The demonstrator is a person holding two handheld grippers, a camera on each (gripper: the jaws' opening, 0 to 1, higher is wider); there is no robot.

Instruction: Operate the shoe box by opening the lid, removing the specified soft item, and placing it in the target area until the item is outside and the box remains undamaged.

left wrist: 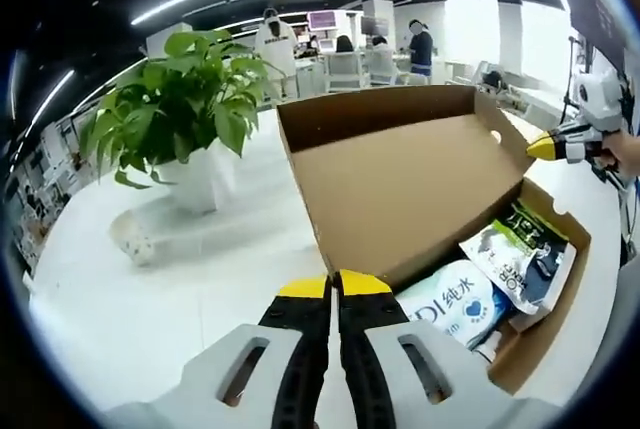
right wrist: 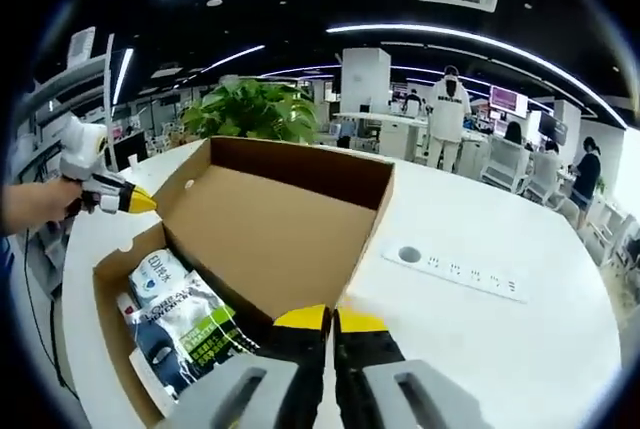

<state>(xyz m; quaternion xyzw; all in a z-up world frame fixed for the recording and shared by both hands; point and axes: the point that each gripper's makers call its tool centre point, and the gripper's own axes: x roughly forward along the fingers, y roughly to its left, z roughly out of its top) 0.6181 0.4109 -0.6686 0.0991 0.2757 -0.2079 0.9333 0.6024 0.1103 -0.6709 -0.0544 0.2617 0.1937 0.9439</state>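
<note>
The left gripper [left wrist: 333, 287], jaws pressed together and empty, is held over the near edge of the cardboard shoe box [left wrist: 400, 184]; the right gripper [right wrist: 328, 321], likewise clenched on nothing, is seen at the opposite side. The lid [right wrist: 290, 224] is raised and open, and soft wipe packs [left wrist: 460, 299] are lying inside the box. The thin lid hinge could be torn if the lid is pushed further back.

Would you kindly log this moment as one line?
lid: open | packs: in box | left gripper: shut, at lid edge | right gripper: shut
</note>
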